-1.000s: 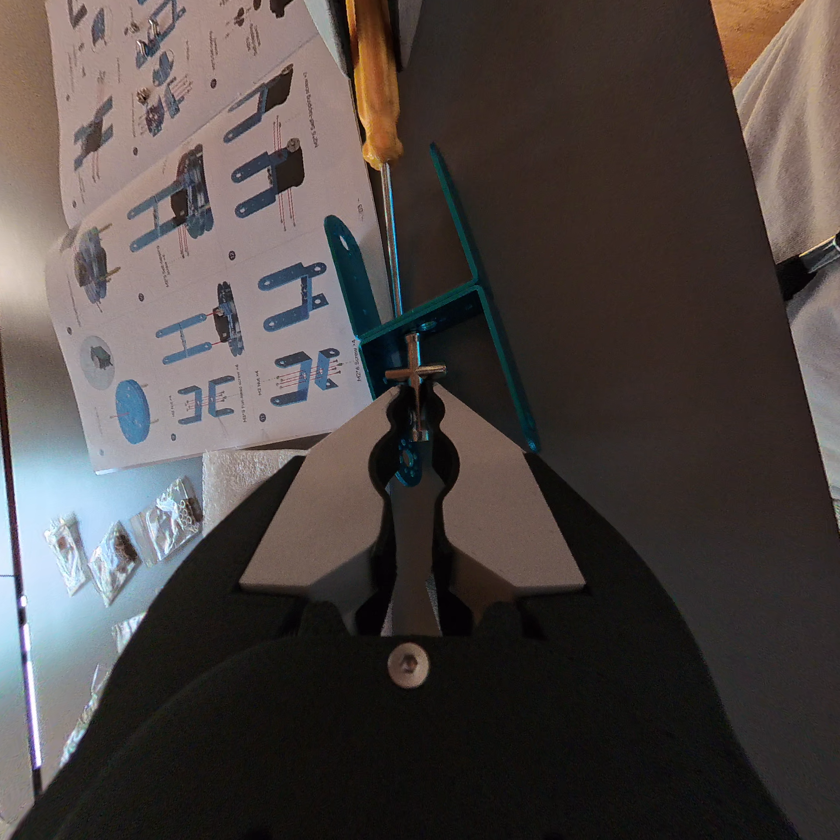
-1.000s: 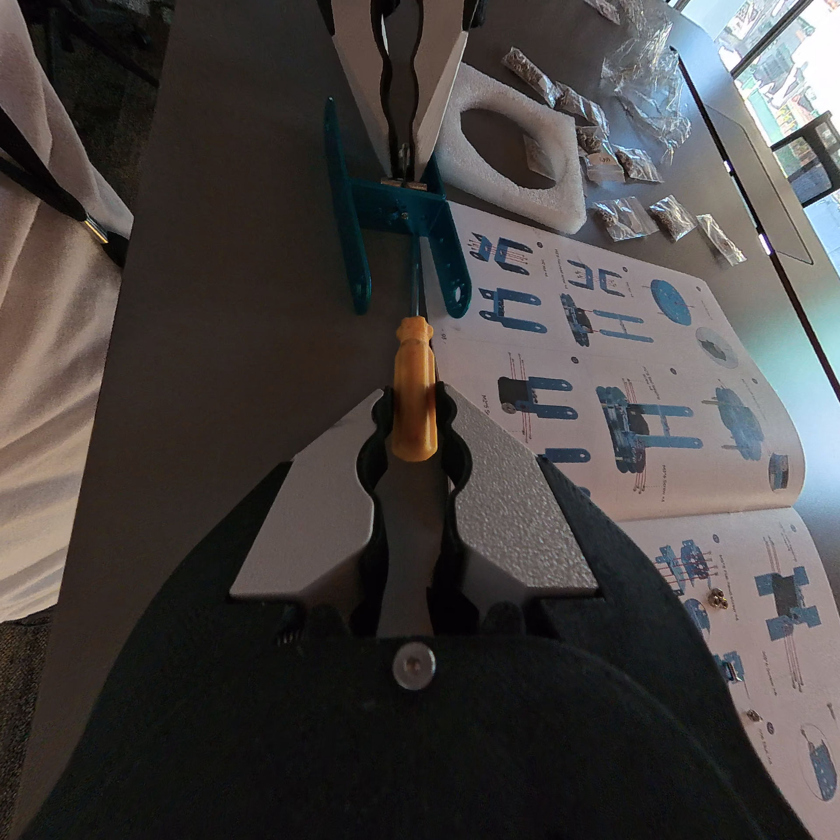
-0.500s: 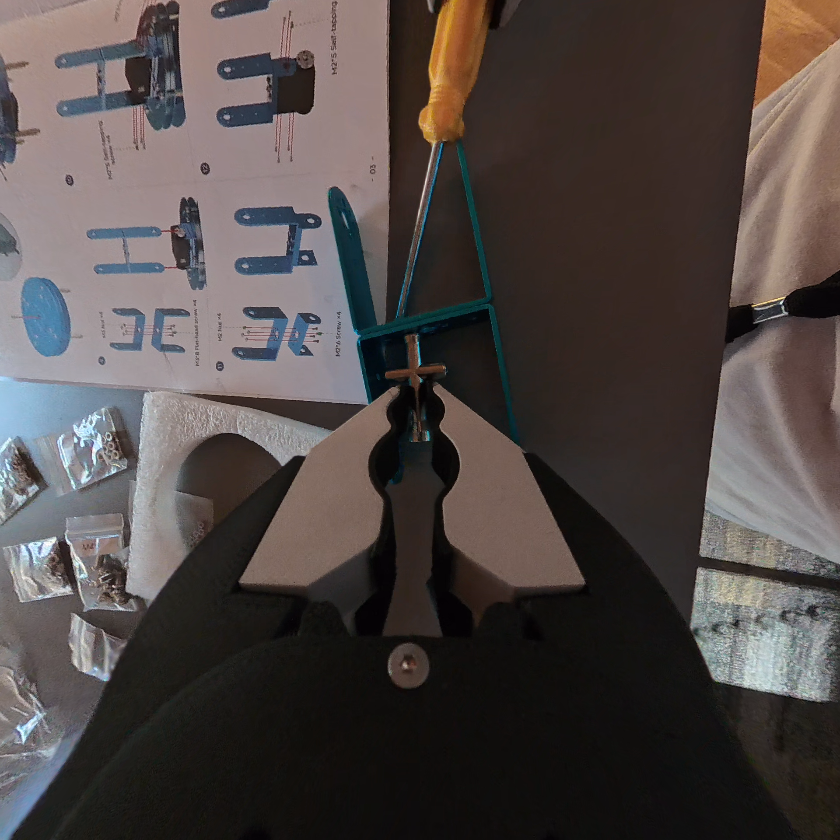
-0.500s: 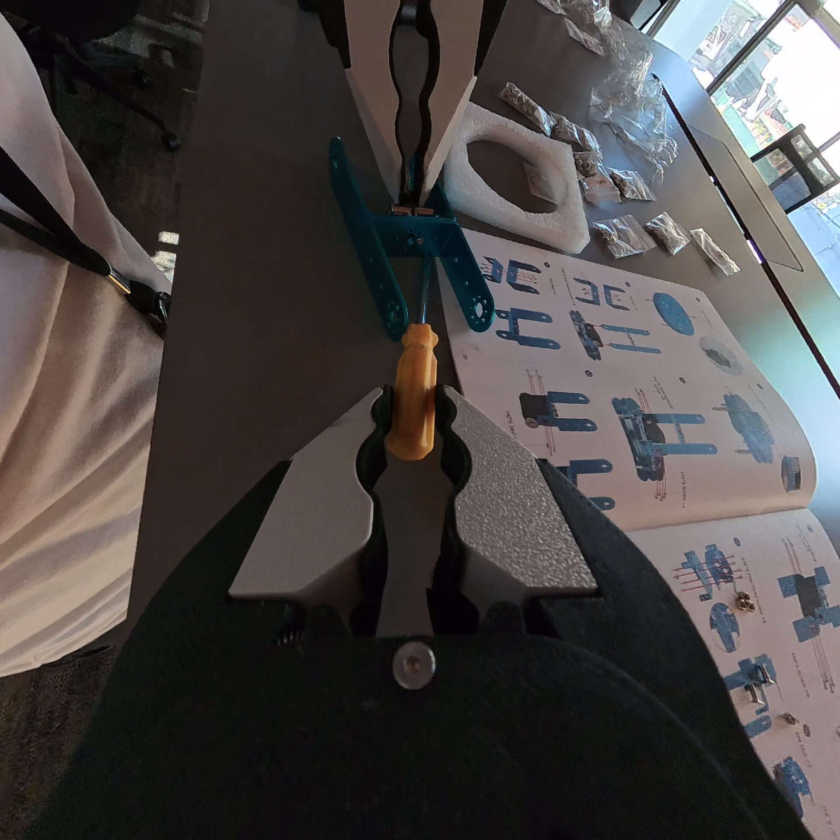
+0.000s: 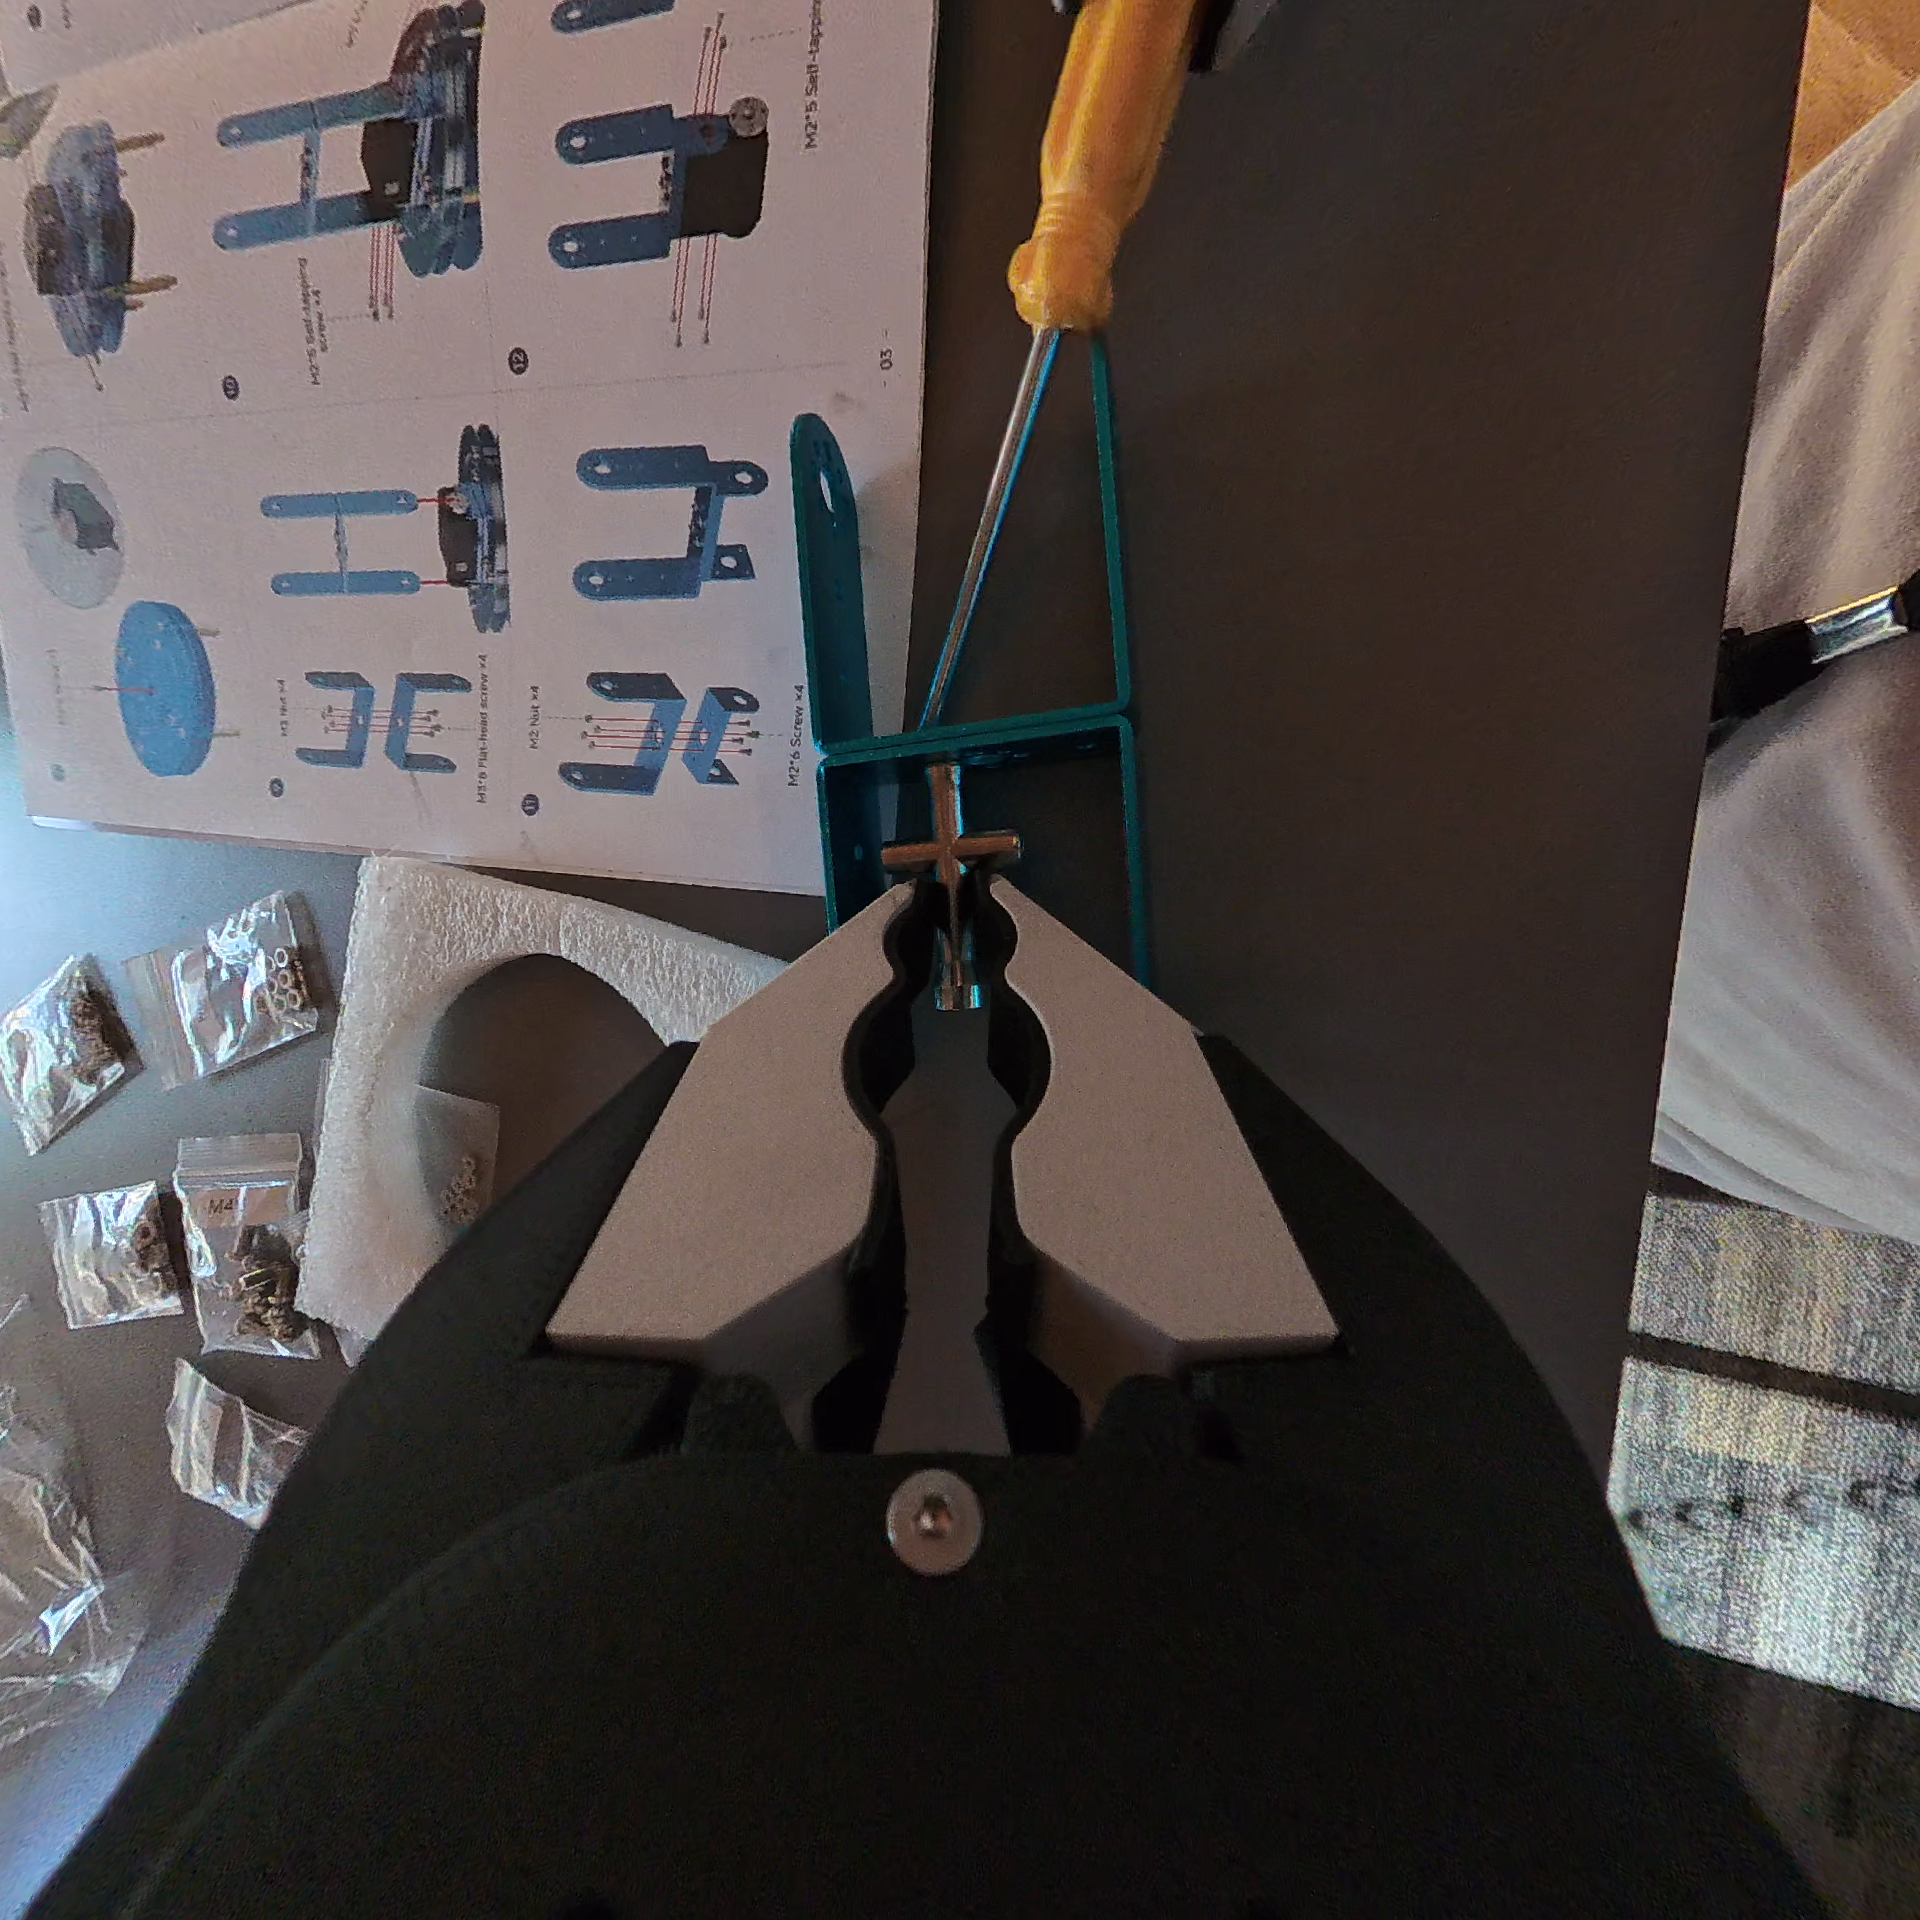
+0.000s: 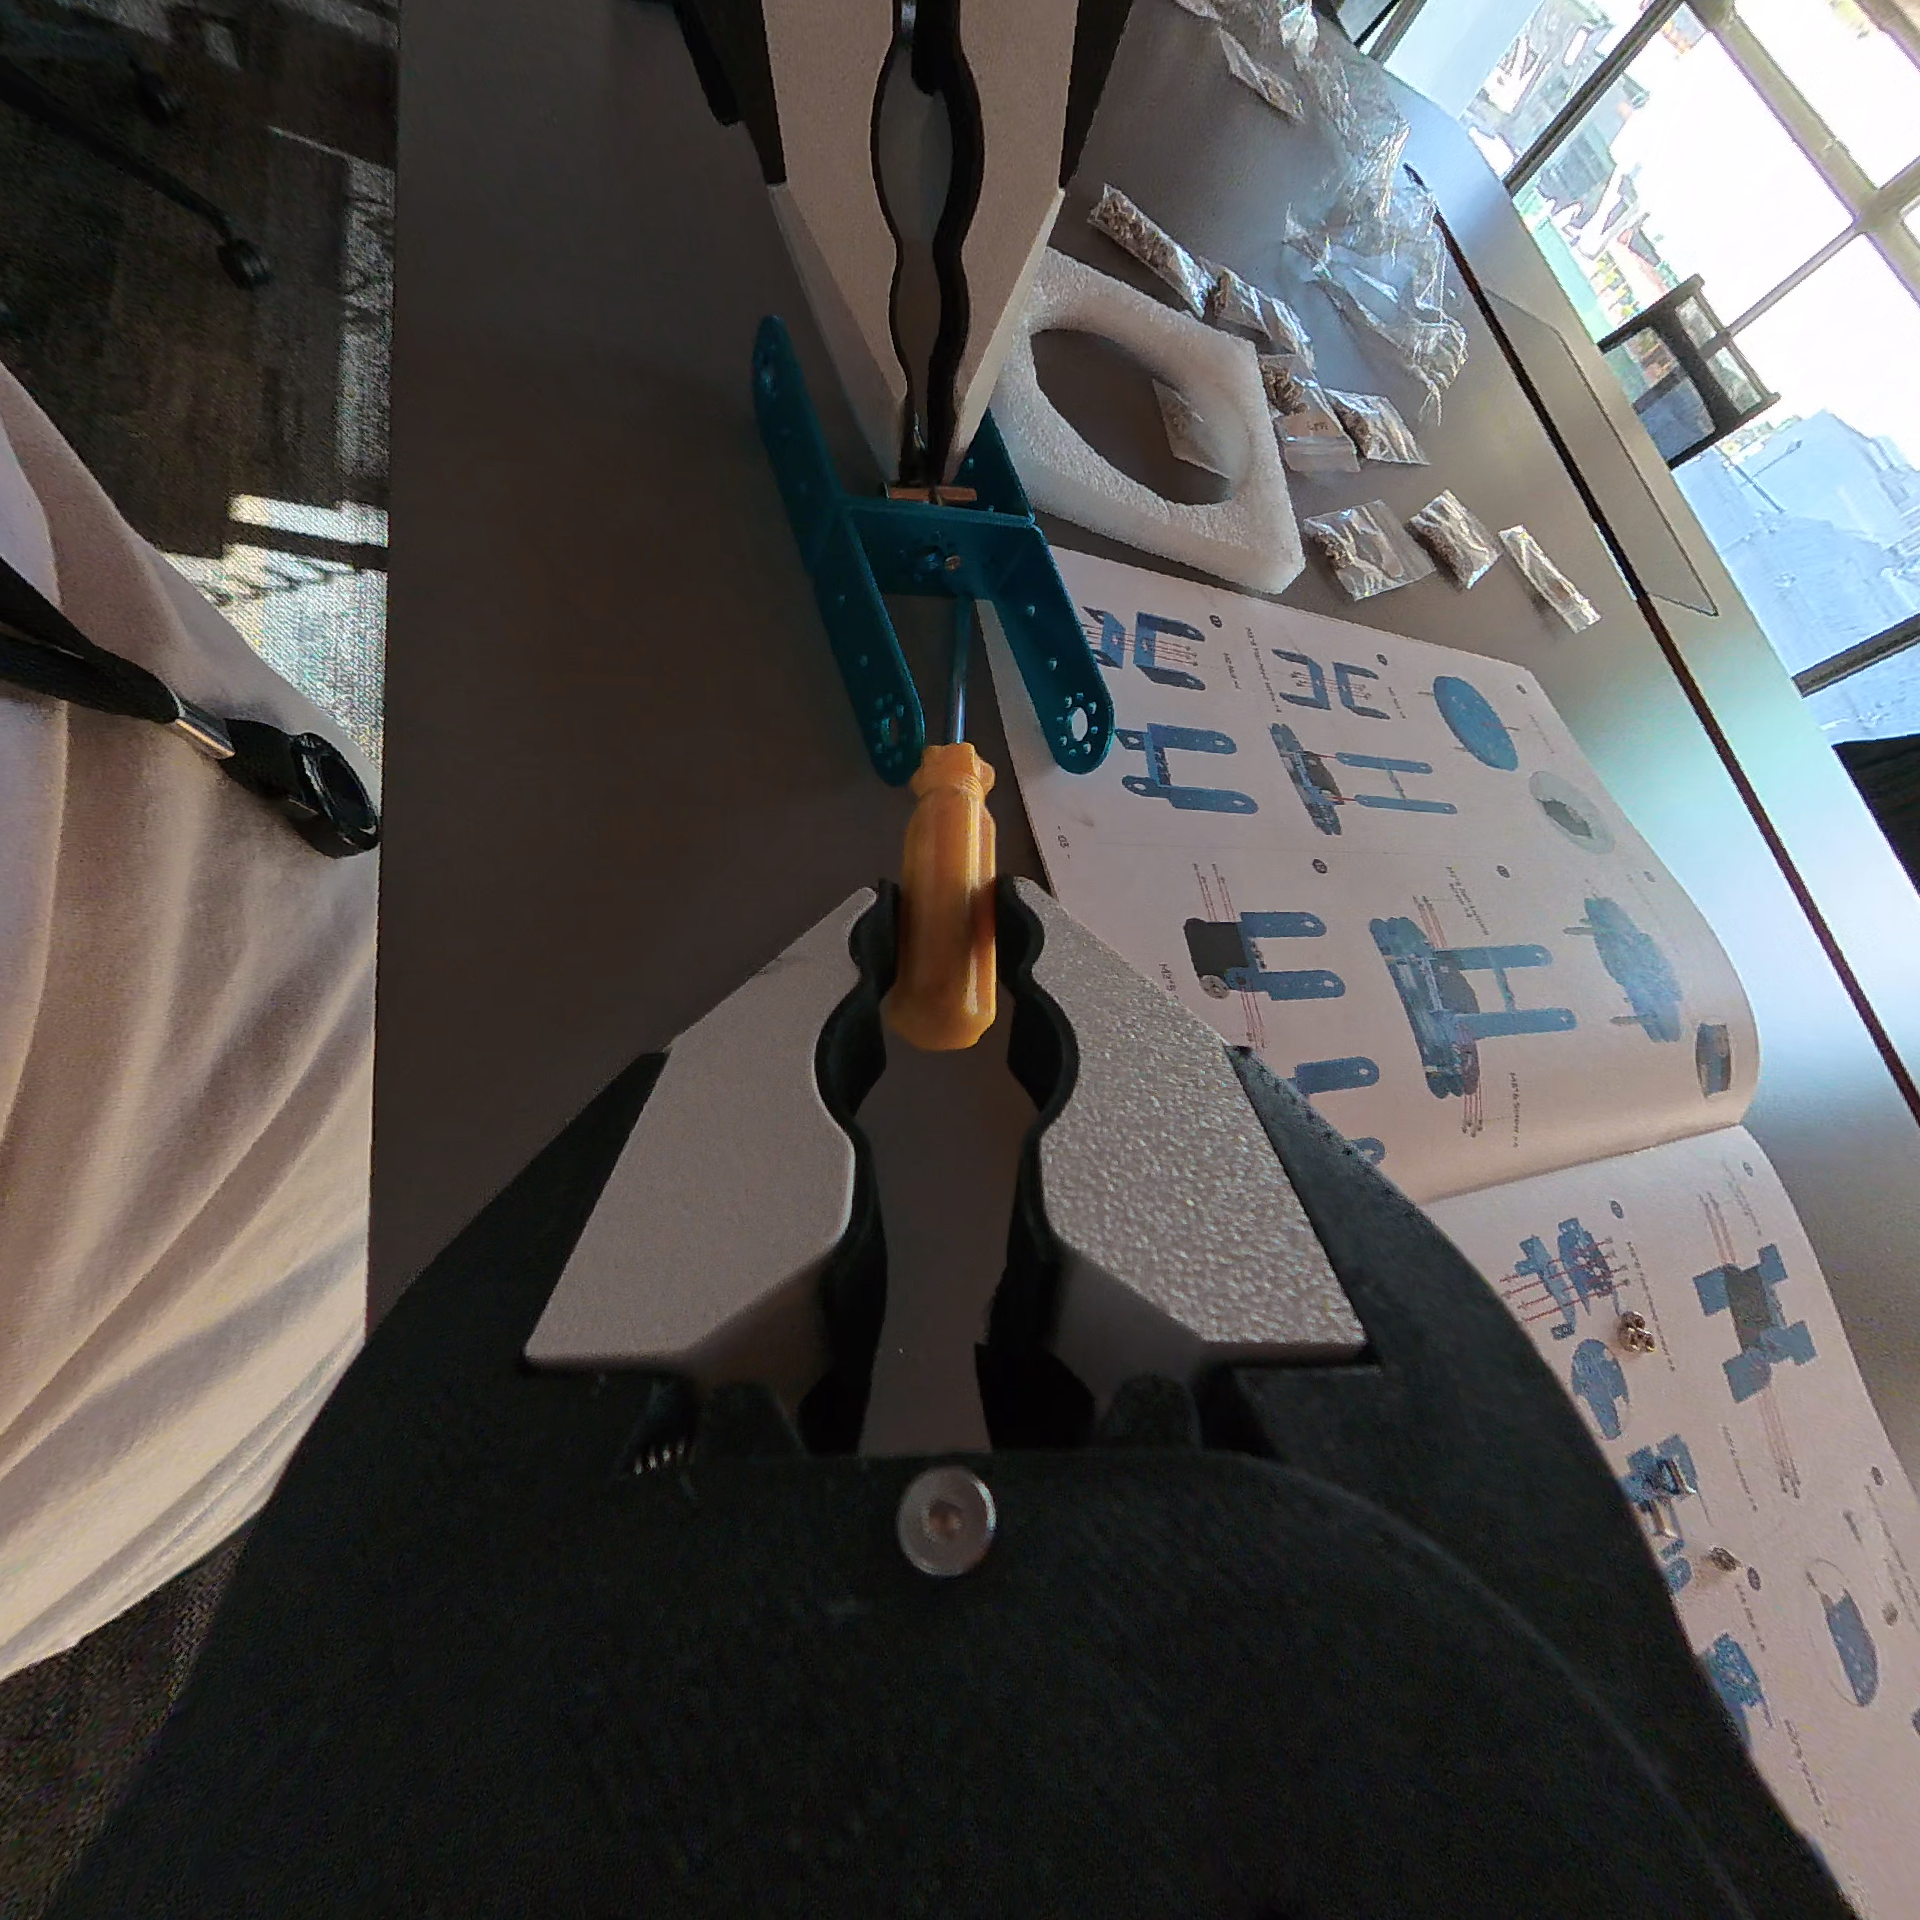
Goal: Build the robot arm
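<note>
My left gripper [image 5: 951, 888] is shut on a small silver cross-shaped wrench [image 5: 948, 847], whose end sits against the cross plate of a teal H-shaped metal bracket [image 5: 977, 743] on the dark table. My right gripper [image 6: 943, 896] is shut on the yellow handle of a screwdriver [image 6: 943, 914]. The screwdriver shaft [image 5: 982, 535] runs between the bracket's two arms, its tip at the cross plate [image 6: 940, 561] from the opposite side. The left gripper shows at the top of the right wrist view [image 6: 930, 442]. The yellow handle [image 5: 1091, 177] shows at the top of the left wrist view.
An open instruction booklet [image 6: 1403, 862] lies beside the bracket. A white foam frame [image 6: 1153, 436] and several small bags of hardware [image 5: 239, 1226] lie beyond it. Loose screws [image 6: 1636, 1335] rest on the booklet. A person in a white garment [image 6: 156, 1091] is at the table edge. Left tips to right tips: about 12 centimeters.
Both views have swung around the bracket; the screwdriver now runs at a slant to the bracket arms in the left wrist view. Both grippers keep their hold.
</note>
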A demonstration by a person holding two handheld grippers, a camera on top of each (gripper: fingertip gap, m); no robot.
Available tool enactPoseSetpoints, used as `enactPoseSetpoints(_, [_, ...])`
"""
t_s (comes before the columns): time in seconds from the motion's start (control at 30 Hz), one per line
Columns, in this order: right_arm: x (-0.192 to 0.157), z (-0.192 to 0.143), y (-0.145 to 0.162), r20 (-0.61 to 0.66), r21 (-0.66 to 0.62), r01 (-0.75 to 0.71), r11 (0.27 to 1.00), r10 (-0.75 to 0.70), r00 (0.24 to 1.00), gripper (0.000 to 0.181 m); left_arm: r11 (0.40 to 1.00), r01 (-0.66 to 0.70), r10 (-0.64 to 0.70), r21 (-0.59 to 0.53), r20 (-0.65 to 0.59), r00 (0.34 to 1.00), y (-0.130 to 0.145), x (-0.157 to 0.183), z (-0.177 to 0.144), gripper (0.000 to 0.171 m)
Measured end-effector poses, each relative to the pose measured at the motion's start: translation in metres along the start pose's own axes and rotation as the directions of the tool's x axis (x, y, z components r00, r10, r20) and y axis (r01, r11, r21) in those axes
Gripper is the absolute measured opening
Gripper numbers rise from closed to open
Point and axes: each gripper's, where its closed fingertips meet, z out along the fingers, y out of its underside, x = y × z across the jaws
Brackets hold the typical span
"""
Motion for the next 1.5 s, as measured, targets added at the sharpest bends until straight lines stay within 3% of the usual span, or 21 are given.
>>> enactPoseSetpoints(0.37, [0.02,-0.022,-0.004,0.179,0.138,-0.049,0.989,0.023,0.984,0.018,1.0,-0.024,0.024,0.015,-0.005,1.0,-0.002,0.0,0.001,0.005])
enactPoseSetpoints(0.63, [0.022,-0.007,0.005,0.277,0.103,-0.025,0.994,-0.005,0.961,0.018,0.999,-0.041,0.041,0.023,-0.014,0.999,-0.004,0.0,0.002,0.006])
enactPoseSetpoints(1.5, [0.027,-0.007,0.005,0.295,0.15,-0.082,0.985,0.034,0.955,0.017,0.998,-0.052,0.052,0.04,-0.013,0.999,-0.006,-0.001,0.003,0.005])
